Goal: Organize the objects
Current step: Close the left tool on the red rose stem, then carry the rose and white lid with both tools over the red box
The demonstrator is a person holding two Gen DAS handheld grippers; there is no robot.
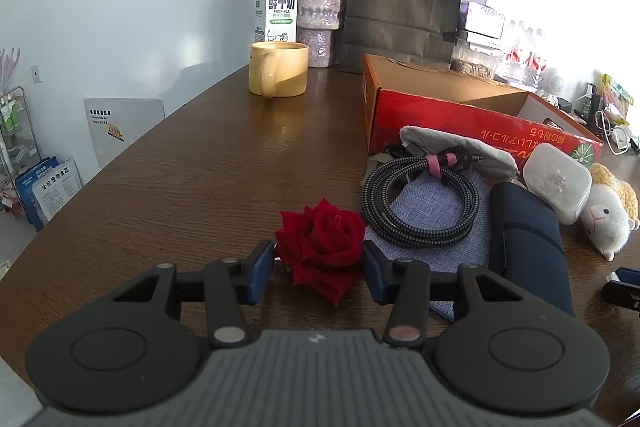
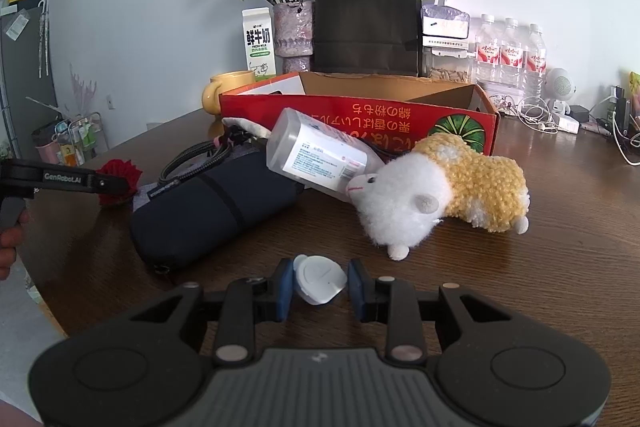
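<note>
A red rose head (image 1: 320, 247) lies on the brown table between the blue pads of my left gripper (image 1: 318, 269); the jaws stand open around it, close to its sides. The rose also shows in the right wrist view (image 2: 118, 179). My right gripper (image 2: 319, 287) is open around a small white rounded object (image 2: 319, 279) on the table; whether its pads touch it I cannot tell. An open red cardboard box (image 2: 360, 115) stands behind a pile: a coiled braided cable (image 1: 420, 199), a dark blue pouch (image 2: 208, 211), a white plastic container (image 2: 316, 155) and a plush sheep (image 2: 432, 191).
A yellow mug (image 1: 279, 73), a milk carton (image 1: 276, 9), a vase of dried roses (image 1: 318, 15) and a black paper bag (image 1: 404, 7) stand at the back. Water bottles (image 2: 510, 55) and white cables (image 2: 536, 115) are at the back right. The table edge curves on the left.
</note>
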